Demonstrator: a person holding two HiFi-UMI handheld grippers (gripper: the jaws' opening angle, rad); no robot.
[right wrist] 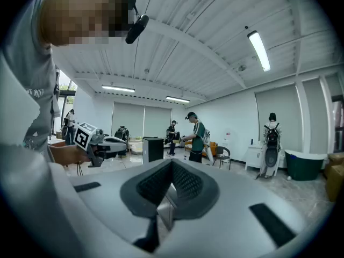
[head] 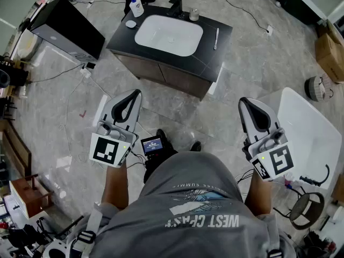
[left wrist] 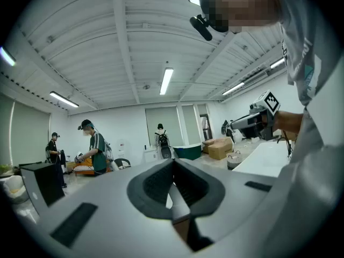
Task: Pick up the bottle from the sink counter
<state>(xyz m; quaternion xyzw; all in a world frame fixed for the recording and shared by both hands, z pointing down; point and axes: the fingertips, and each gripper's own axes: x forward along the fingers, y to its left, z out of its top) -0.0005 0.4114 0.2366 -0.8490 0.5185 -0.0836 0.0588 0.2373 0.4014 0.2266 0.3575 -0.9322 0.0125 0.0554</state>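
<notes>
A white bottle with a blue cap stands at the back left corner of the dark sink counter, far ahead of me. The counter holds a white basin and a black faucet. My left gripper and right gripper are held at waist height, well short of the counter. Both point forward and are shut with nothing between the jaws. The gripper views look up into the room; neither shows the bottle. The left gripper and right gripper show their pads meeting.
On the counter also lie a small round dish, a small jar and a slim stick-like item. A black box stands left, a white bathtub right, with a cardboard box and basket. Cables cross the floor. Several people stand far off.
</notes>
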